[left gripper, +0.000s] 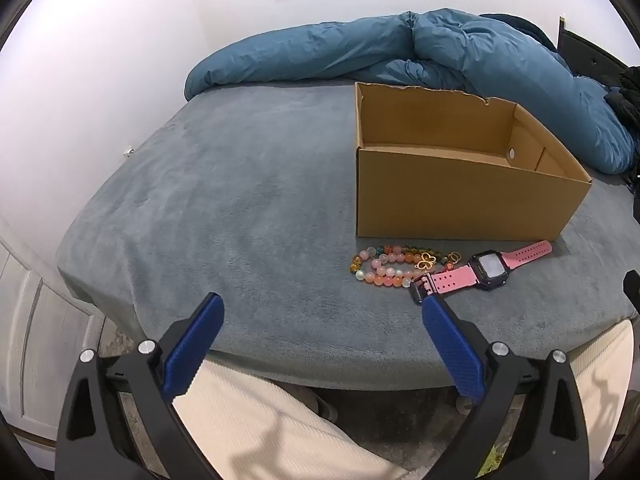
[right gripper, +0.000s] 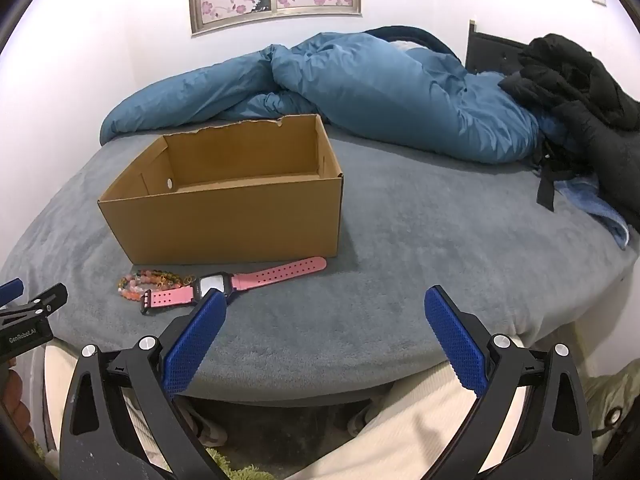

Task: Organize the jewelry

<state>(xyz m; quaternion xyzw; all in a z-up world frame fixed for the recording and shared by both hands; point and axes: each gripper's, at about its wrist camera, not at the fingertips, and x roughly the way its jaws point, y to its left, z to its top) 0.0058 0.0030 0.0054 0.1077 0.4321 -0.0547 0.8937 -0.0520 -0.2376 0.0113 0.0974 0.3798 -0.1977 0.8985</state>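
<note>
An open brown cardboard box (left gripper: 460,196) stands on the grey bed cover; it also shows in the right wrist view (right gripper: 232,220). In front of it lie a pink-strapped watch (left gripper: 486,270) and beaded bracelets (left gripper: 390,266) with a gold butterfly charm. Both show in the right wrist view, the watch (right gripper: 236,284) and the bracelets (right gripper: 150,282). My left gripper (left gripper: 322,306) is open and empty near the bed's front edge, left of the jewelry. My right gripper (right gripper: 324,300) is open and empty, its left fingertip just in front of the watch.
A rumpled blue duvet (right gripper: 360,92) lies along the back of the bed. Black clothing (right gripper: 580,96) is piled at the right. The grey cover (left gripper: 240,208) stretches left of the box. The left gripper's body shows at the right wrist view's left edge (right gripper: 28,312).
</note>
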